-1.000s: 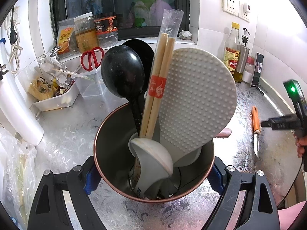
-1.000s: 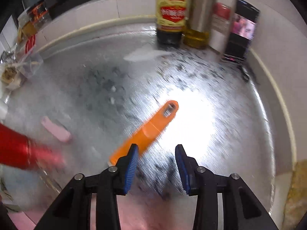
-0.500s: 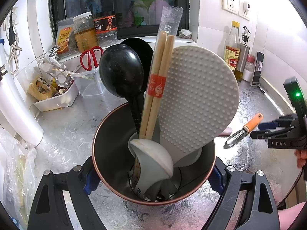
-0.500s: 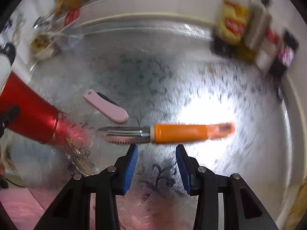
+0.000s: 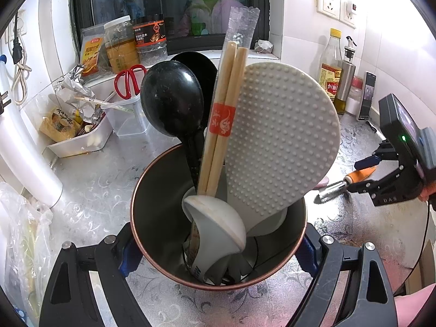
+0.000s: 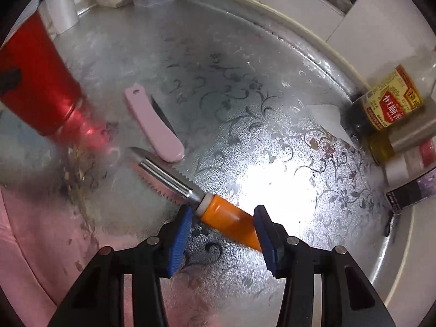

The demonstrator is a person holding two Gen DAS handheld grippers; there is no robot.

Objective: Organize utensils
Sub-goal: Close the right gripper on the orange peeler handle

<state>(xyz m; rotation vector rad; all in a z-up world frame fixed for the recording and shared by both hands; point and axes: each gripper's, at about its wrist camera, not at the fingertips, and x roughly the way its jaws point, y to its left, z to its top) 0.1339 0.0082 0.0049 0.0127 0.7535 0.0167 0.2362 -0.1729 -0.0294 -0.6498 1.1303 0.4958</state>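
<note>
In the left wrist view, the counter (image 5: pixel 95 179) is a shiny silver surface with a flower pattern, under a dark window and white tiled walls. The left gripper (image 5: pixel 218 248) holds the red utensil cup (image 5: pixel 152 234) between its 2 blue pads, which press on both sides of it. Inside the cup stand a black ladle (image 5: pixel 171 106), wrapped chopsticks (image 5: pixel 223 114), a white rice paddle (image 5: pixel 280 141) and a white spoon (image 5: pixel 215 223). At the left edge a white tray (image 5: pixel 81 144) and a clear box (image 5: pixel 128 120) take the room near the wall; bottles (image 5: pixel 331 68) stand at the right wall. The right gripper (image 5: pixel 365 173) is low over the peeler (image 5: pixel 335 186) there. In the right wrist view, the peeler (image 6: pixel 190 193) with its orange handle lies on the counter (image 6: pixel 272 136), and the handle passes between the 2 blue pads of the right gripper (image 6: pixel 222 231), whose jaws are opening and do not press on it. A pink folding knife (image 6: pixel 155 122) lies just beside the peeler blade, and the cup (image 6: pixel 35 81) is at the left. The middle of the counter is free up to the raised cream rim (image 6: pixel 313 38).
</note>
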